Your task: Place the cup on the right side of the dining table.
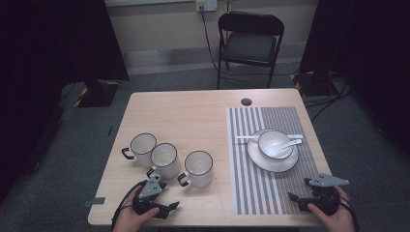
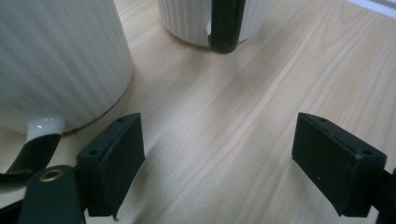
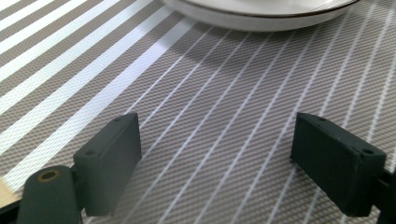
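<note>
Both claws rest low at the near edge of the pale wooden table, jaws spread wide with nothing between them. Left gripper sits by the near left corner; just ahead of it stands the middle white ribbed mug with a black rim and handle, close beside its left jaw in the left gripper view, not touching. A second mug of the same kind stands slightly farther off to the right, its handle facing the claw. Right gripper lies on the grey striped woven placemat near the near right corner, with the white black-rimmed plate ahead of its jaws, apart from them.
</note>
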Available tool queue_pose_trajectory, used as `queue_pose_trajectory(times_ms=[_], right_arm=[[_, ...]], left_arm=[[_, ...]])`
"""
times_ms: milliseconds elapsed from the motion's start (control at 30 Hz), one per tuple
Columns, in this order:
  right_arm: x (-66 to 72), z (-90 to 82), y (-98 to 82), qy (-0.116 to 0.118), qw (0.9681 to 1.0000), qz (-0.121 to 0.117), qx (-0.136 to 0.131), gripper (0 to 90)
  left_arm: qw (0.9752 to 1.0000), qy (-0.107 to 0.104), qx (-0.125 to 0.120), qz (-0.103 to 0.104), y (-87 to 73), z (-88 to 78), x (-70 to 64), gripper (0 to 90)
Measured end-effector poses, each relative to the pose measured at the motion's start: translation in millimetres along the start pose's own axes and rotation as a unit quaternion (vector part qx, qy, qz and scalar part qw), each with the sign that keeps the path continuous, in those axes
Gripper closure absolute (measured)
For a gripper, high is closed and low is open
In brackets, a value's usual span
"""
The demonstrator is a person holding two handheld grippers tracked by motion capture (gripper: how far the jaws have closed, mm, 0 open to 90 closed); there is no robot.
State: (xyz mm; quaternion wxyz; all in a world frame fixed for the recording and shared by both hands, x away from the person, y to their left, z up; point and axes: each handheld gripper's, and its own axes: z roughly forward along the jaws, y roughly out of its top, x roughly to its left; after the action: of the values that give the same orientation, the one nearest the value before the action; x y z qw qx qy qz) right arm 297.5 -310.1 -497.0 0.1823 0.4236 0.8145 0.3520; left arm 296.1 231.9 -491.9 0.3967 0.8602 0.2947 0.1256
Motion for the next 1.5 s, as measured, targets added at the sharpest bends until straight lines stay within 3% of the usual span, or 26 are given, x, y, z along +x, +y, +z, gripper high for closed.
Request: queue_pose_trajectory(times_ms=[233,500,733,833,1300,1500], right_arm=[[12.2,0.4,6.4,0.030,0.9992,-0.019,0.018,15.2],[23.7,4.5,20.2,0.060,0.9974,-0.037,0.011,14.6],[31.7,11.1,35.7,0.089,0.9958,-0.018,-0.007,14.5],[34.9,14.9,42.3,0.101,0.9947,-0.018,-0.002,15.9],[50.1,28.7,65.7,0.120,0.9922,-0.032,0.003,15.6],[54.9,34.5,78.8,0.124,0.9918,-0.028,0.007,15.5]], left_arm=[[0.9999,-0.011,0.002,0.000,1.0,2.0,-3.7,16.3],[0.9996,-0.028,0.000,-0.005,5.7,6.8,-9.3,16.4],[0.9992,-0.038,-0.004,-0.008,11.8,10.2,-10.1,16.5],[0.9993,-0.036,-0.005,-0.013,15.4,10.8,-9.7,16.2],[0.9993,-0.037,-0.009,-0.007,22.3,12.8,-8.9,16.3],[0.9994,-0.034,-0.009,-0.007,26.4,13.0,-7.9,16.2]])
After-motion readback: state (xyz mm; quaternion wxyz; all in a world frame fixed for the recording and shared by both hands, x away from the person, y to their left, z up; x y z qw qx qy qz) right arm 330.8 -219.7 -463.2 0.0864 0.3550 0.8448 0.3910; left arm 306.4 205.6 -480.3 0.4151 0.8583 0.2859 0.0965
